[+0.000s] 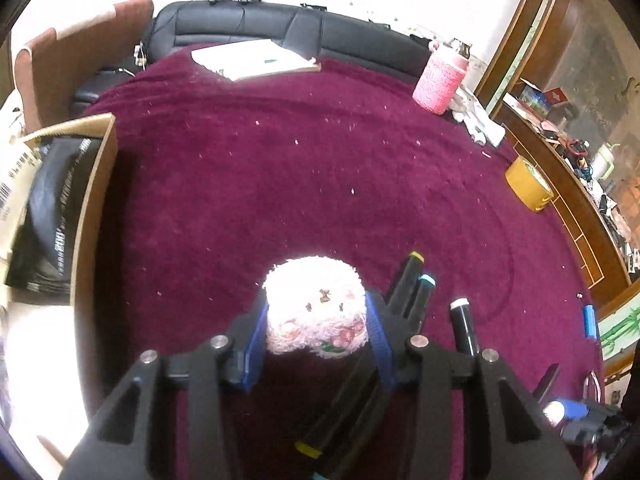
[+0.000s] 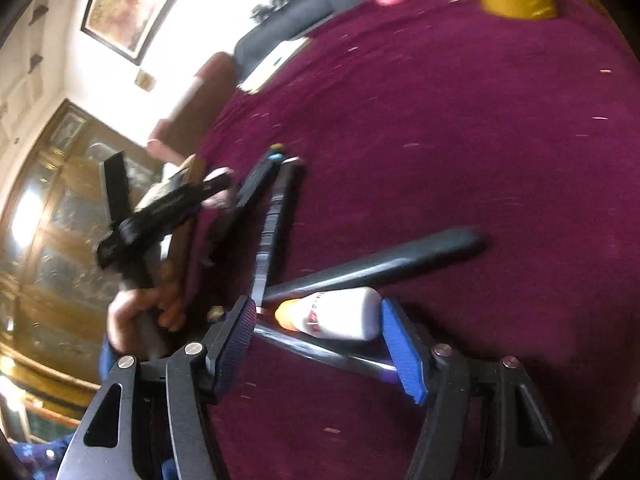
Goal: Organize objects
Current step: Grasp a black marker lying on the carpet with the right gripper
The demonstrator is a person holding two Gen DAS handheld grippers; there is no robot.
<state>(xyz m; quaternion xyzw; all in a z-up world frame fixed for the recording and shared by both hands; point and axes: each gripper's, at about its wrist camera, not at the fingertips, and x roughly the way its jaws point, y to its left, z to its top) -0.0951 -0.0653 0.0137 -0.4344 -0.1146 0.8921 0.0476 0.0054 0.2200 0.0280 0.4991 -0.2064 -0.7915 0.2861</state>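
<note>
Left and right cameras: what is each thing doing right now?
Left gripper: pads pressed on the fluffy pink roll.
Right gripper: open around the white bottle, not squeezing.
White bottle: lying down, orange cap on.
Markers: lying down, capped.
Yellow tape roll: lying flat.
Cardboard box: open.

Print on black package [image 1: 48,216], white bottle [image 2: 340,318]: illegible.

Magenta cloth [image 1: 280,168]; pale pink fluffy pouch [image 1: 316,312] with a floral print; pink knitted bottle sleeve [image 1: 438,80]; yellow tape roll [image 1: 528,184]; white glue bottle [image 2: 340,314] with an orange cap; blue gripper pads [image 2: 404,354].
</note>
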